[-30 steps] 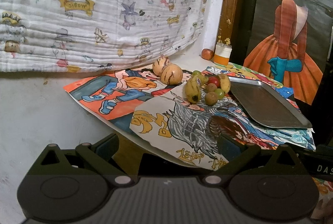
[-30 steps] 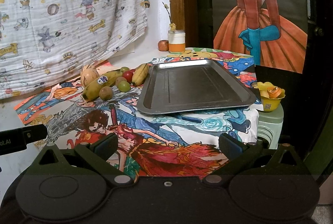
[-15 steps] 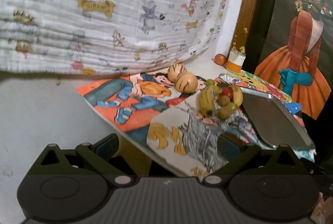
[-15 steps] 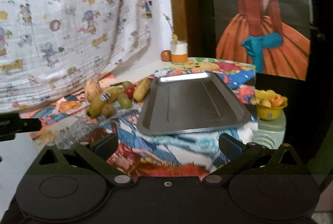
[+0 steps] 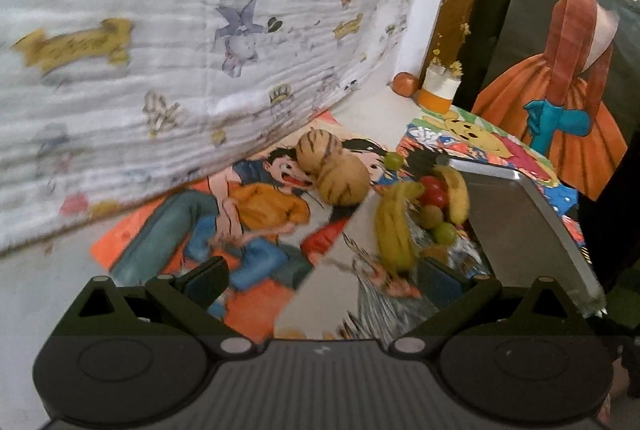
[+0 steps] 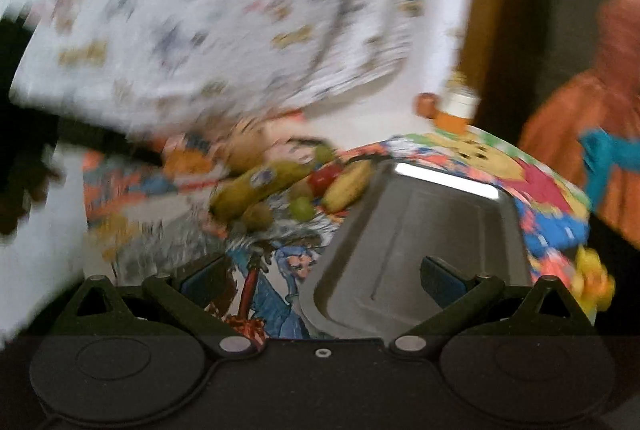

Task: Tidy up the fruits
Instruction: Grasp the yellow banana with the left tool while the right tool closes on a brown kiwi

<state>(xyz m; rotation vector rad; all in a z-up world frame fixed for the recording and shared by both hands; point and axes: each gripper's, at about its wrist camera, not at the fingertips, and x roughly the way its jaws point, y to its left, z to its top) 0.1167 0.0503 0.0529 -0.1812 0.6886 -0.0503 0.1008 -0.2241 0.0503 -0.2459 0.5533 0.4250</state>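
A pile of fruit lies on the cartoon-printed table cover: two striped tan melons, a long banana, a shorter banana, a red tomato, a brown kiwi and a green grape. An empty grey metal tray lies right of the pile. In the right wrist view the long banana, short banana and tray show blurred. My left gripper is open and empty before the pile. My right gripper is open and empty over the tray's near-left corner.
A patterned white cloth hangs behind the table. A small orange-and-white jar and a round orange fruit stand at the back by a wooden door frame. A yellow bowl sits off the table's right edge.
Both grippers have moved forward toward the table; fruit and tray appear larger and closer. The right wrist view is motion-blurred. Nothing was grasped.
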